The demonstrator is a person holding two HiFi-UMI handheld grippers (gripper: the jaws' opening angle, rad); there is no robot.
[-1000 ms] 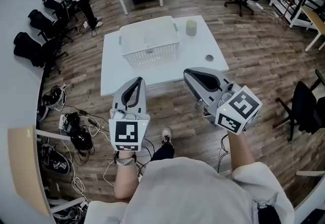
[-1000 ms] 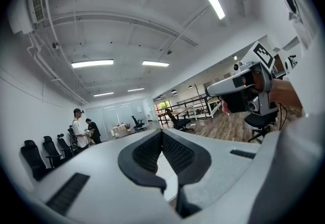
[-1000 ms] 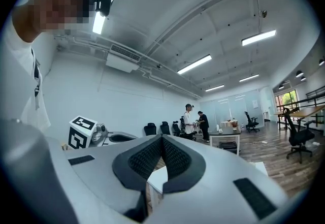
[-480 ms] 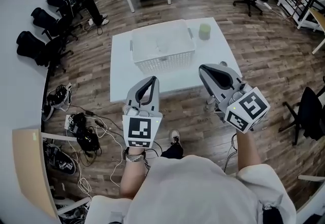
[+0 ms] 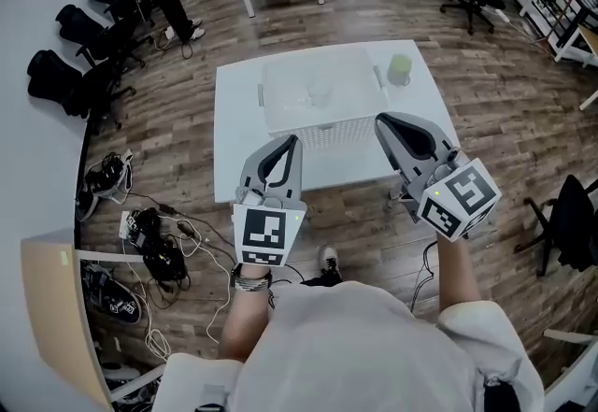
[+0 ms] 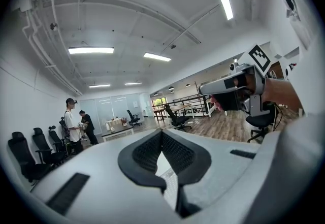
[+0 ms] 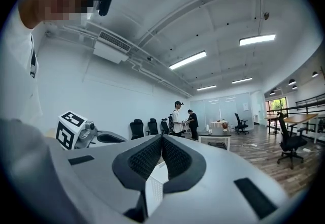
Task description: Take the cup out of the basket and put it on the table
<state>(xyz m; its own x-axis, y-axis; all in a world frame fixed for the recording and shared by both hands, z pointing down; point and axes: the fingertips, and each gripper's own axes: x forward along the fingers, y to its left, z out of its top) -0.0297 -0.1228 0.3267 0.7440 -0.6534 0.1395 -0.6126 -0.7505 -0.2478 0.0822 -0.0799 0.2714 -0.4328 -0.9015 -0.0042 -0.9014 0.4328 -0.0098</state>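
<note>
While the clear cup [image 5: 320, 94] sits inside the basket [image 5: 329, 131] on the worktop [image 5: 237, 125], both tongs hover short of it. The left tongs [image 5: 292, 141] and right tongs [image 5: 384, 120] are clenched, holding nothing

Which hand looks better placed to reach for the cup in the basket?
Probably left. The left tool points at the basket's near wall, in line with the faint clear cup; the right tool sits off its right corner. Both are shut.

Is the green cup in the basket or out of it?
Out. The green cup stands upright on the white table, beside the basket, not inside it.
</note>
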